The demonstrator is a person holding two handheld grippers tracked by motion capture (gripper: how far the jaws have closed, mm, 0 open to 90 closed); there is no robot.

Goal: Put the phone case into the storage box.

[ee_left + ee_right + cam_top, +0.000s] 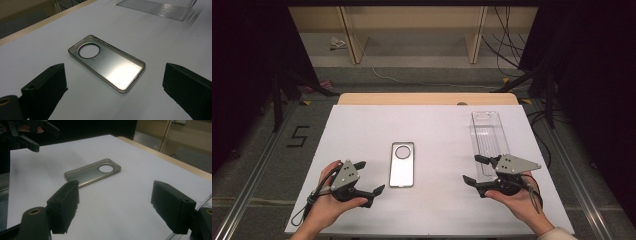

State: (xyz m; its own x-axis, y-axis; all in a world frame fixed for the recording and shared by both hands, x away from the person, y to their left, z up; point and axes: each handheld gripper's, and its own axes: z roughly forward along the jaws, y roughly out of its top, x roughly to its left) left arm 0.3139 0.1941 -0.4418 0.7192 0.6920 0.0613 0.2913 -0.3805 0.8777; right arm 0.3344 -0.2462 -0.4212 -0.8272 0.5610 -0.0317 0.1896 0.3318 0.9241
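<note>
A translucent grey phone case [402, 164] with a round camera hole lies flat, inside up, in the middle of the white table top [362, 130]. Both gripper views hold the phone case [107, 62] [92, 172] between and beyond their jaws. My left gripper [369, 176] rests on the table to the case's left, open and empty, jaws toward the case. To the right of the case my right gripper [474, 170] is open and empty too, its jaws facing left. A clear plastic tray [488, 140] lies lengthwise behind the right gripper, its near end under the gripper.
The clear tray [160, 8] shows at the top of the left gripper view. A wooden table edge [427, 98] runs along the far side. Cables lie on the floor beyond, and wooden furniture legs [352, 35] stand at the back.
</note>
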